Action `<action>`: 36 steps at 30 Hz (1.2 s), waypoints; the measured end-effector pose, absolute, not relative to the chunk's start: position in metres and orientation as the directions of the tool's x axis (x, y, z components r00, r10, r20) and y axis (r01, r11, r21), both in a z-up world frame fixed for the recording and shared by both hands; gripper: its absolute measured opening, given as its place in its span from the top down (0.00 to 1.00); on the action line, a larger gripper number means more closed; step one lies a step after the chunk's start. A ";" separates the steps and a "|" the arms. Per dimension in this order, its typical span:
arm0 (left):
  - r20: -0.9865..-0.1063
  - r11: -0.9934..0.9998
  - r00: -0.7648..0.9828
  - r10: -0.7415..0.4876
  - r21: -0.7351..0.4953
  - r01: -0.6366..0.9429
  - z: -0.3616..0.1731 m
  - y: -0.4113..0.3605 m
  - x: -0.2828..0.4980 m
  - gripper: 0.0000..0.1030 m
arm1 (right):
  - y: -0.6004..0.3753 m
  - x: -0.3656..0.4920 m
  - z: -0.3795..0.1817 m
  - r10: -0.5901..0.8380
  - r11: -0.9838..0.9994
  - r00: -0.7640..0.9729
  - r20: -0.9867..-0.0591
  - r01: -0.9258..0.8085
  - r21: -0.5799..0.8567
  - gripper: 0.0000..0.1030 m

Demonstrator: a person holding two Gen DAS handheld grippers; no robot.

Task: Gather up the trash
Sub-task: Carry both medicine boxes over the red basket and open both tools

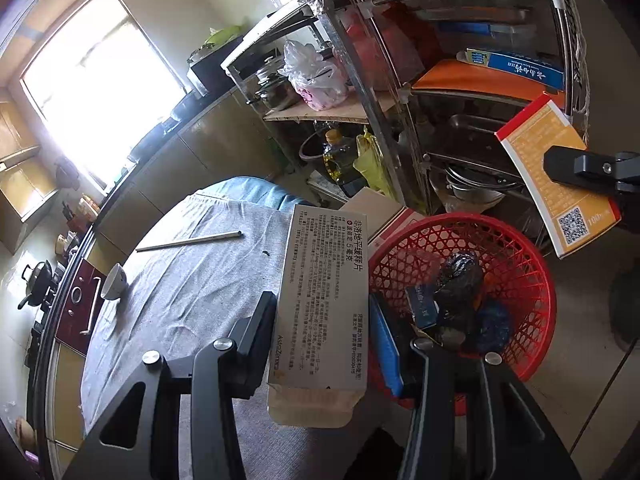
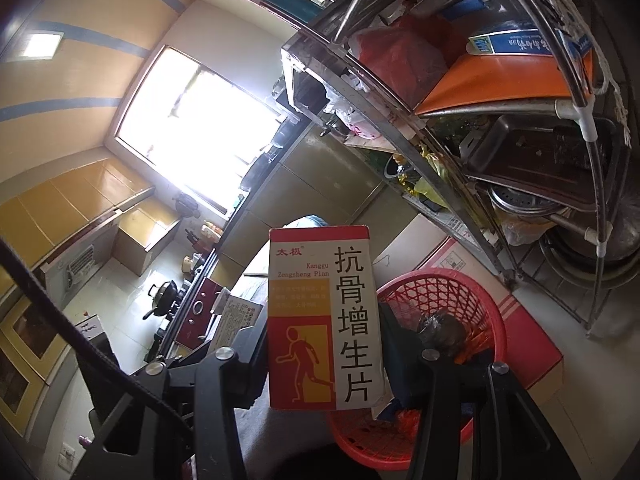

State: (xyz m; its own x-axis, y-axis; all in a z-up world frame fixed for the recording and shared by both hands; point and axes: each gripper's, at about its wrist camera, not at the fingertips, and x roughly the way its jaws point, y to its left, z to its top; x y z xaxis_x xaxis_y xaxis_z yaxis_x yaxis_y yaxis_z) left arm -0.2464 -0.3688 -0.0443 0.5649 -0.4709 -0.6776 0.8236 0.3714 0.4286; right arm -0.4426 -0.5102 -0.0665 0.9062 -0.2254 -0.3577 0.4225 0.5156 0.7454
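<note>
My left gripper (image 1: 322, 304) is shut on a white medicine box (image 1: 324, 280) with black print, held upright over the table's edge next to the red mesh basket (image 1: 520, 264). The basket holds dark crumpled bags (image 1: 456, 284) and a small blue box (image 1: 422, 306). In the left wrist view my right gripper (image 1: 576, 168) is above the basket's far side, shut on an orange-backed box (image 1: 560, 200). In the right wrist view the right gripper (image 2: 324, 332) grips that red, white and yellow medicine box (image 2: 324, 320) by its sides, with the basket (image 2: 448, 292) below and behind it.
A round table under a grey cloth (image 1: 192, 280) carries a thin rod (image 1: 188, 241) and a white bowl (image 1: 114, 282). A crowded metal rack (image 1: 400, 100) stands behind the basket. A red carton (image 2: 528, 344) lies on the floor. The stove with a wok (image 2: 164, 292) is far left.
</note>
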 end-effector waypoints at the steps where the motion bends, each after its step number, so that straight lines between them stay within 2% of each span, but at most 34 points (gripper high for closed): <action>1: -0.680 0.371 0.562 -0.471 0.425 0.826 -0.045 -0.370 -0.246 0.53 | -0.512 -0.441 -0.066 -0.229 0.517 0.904 -0.360 0.427 0.742 0.50; 10: -0.716 0.363 0.514 -0.472 0.373 0.854 -0.050 -0.385 -0.241 0.53 | -0.527 -0.434 -0.076 -0.244 0.502 0.889 -0.387 0.457 0.734 0.50; 21: -0.804 0.347 0.270 -0.530 0.085 0.934 -0.051 -0.404 -0.214 0.51 | -0.549 -0.424 -0.110 -0.232 0.411 0.861 -0.453 0.509 0.757 0.47; 23: -0.809 0.331 0.244 -0.536 0.064 0.941 -0.052 -0.402 -0.215 0.46 | -0.548 -0.423 -0.116 -0.211 0.390 0.861 -0.462 0.508 0.768 0.43; 24: -0.809 0.329 0.242 -0.536 0.064 0.942 -0.053 -0.400 -0.216 0.42 | -0.548 -0.422 -0.118 -0.202 0.383 0.861 -0.466 0.507 0.772 0.41; 30: -0.802 0.322 0.280 -0.528 0.116 0.940 -0.050 -0.381 -0.214 0.40 | -0.542 -0.422 -0.118 -0.183 0.379 0.866 -0.466 0.499 0.779 0.41; 36: -0.786 0.409 0.345 -0.513 0.129 0.903 -0.040 -0.339 -0.191 0.38 | -0.527 -0.413 -0.105 -0.159 0.413 0.875 -0.456 0.479 0.775 0.41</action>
